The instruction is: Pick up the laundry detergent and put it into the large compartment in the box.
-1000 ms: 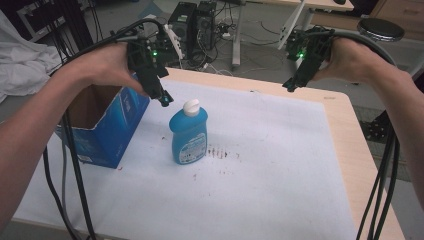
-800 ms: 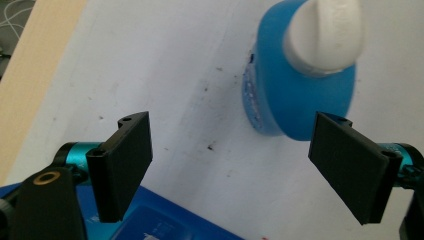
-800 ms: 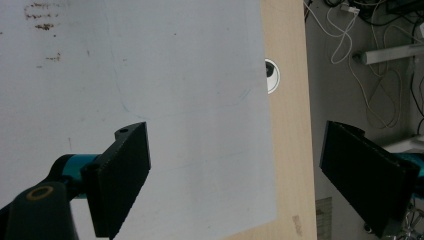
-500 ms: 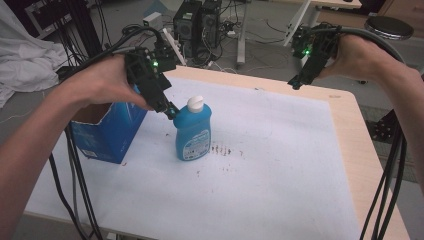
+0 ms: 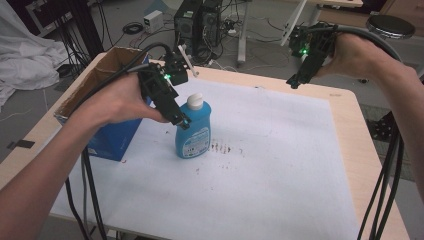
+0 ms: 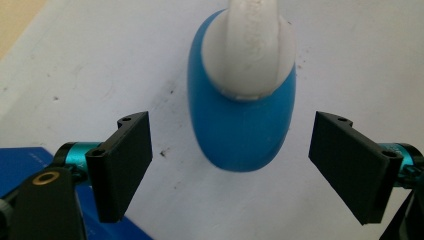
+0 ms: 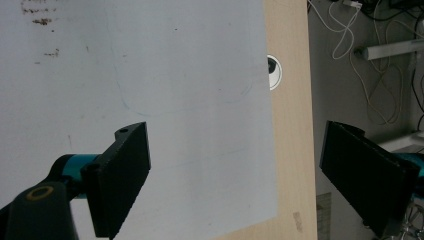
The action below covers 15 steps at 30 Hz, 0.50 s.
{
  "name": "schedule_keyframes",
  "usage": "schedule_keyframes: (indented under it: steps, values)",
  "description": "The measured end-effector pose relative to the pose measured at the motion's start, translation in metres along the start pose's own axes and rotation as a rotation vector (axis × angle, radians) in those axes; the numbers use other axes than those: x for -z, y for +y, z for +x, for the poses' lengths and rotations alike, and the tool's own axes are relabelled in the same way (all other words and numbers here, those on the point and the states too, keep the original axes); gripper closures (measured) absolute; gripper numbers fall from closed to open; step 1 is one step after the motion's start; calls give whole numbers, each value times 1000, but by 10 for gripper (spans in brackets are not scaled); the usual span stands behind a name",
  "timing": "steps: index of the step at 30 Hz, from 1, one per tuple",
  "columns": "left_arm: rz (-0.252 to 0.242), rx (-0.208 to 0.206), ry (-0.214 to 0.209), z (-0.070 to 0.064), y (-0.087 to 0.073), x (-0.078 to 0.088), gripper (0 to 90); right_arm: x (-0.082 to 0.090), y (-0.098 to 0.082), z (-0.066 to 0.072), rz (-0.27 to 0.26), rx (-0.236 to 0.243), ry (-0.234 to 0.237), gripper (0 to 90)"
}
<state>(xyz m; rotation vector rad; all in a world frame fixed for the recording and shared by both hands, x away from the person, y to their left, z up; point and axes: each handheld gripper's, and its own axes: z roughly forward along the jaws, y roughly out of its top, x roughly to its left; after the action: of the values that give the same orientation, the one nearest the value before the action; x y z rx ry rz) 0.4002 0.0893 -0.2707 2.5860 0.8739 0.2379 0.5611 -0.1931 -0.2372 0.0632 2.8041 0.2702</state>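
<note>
Bottle [image 5: 194, 131], blue with a white cap, stands upright on the white sheet [image 5: 270, 165] covering the bench [image 5: 362, 165], just beside an open blue box [image 5: 107, 137]. Left gripper [image 5: 181, 120] hovers at its shoulder, jaws apart on either side without touching. Right gripper [image 5: 295, 80] hangs well apart over the far edge, jaws wide and empty.

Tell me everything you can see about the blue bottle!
The blue bottle looks like shiny plastic, with a white cap on top and a pale label on its front. It stands upright on the white sheet covering the table, right beside the blue cardboard box. The left hand-held gripper comes in from above with its jaws open on either side of the bottle, not squeezing it.
</note>
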Motion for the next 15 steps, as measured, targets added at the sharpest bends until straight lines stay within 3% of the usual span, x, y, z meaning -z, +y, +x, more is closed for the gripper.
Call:
schedule_keyframes:
  steps: [6, 15]
  values:
    - [6, 0, 14, -7, 8, -12, 175, -1, -1, 1, 7, 5, 1, 120]
    - [41, 16, 45, -7, 14, -26, 175, -3, -3, 1, 11, 10, 3, 120]
